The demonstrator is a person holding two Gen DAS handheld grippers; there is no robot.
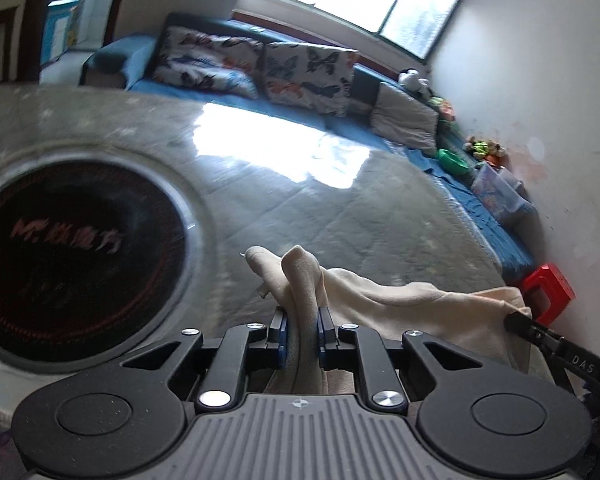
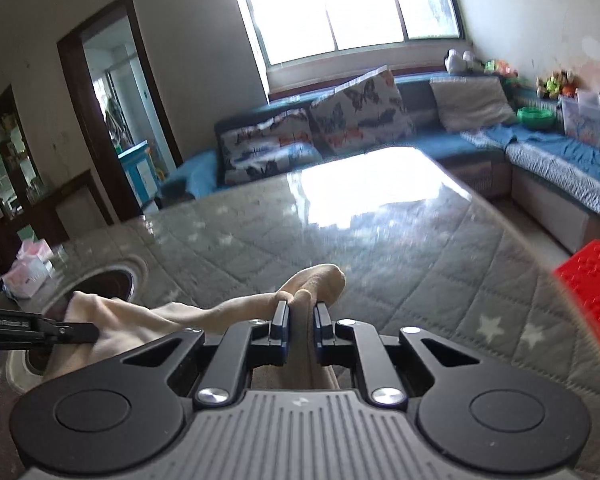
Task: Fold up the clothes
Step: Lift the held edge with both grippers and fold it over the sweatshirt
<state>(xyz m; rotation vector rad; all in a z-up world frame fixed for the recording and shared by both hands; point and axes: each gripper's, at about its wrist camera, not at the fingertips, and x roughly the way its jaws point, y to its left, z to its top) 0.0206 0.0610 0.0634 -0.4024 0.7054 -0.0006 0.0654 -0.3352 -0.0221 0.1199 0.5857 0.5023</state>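
Left claw (image 1: 302, 322) clamping down on a bunched corner of the cream garment (image 1: 384, 300), cloth poking out past the blue pads (image 1: 283, 334) in a soft knuckle. Right claw (image 2: 301, 316) pinching another bunched part of the same garment, a rounded fold bulging beyond its tips. Stretching between the two claws as a slack, sagging span, hanging above the quilted grey bench (image 2: 400, 264) rather than lying flat on it; lower hem hidden below both views. Looking light, limp and thin like knit jersey: draping at once, holding no shape, likely bunching or twisting unless kept taut. Gripping best at corners or seams, taking few layers so the edge stays findable. Sitting beyond on the bench: round black inset burner (image 1: 72, 256) to the left. Standing further off: blue sofa (image 2: 540, 148), butterfly cushions (image 2: 360, 112) and red stool (image 1: 548, 284).
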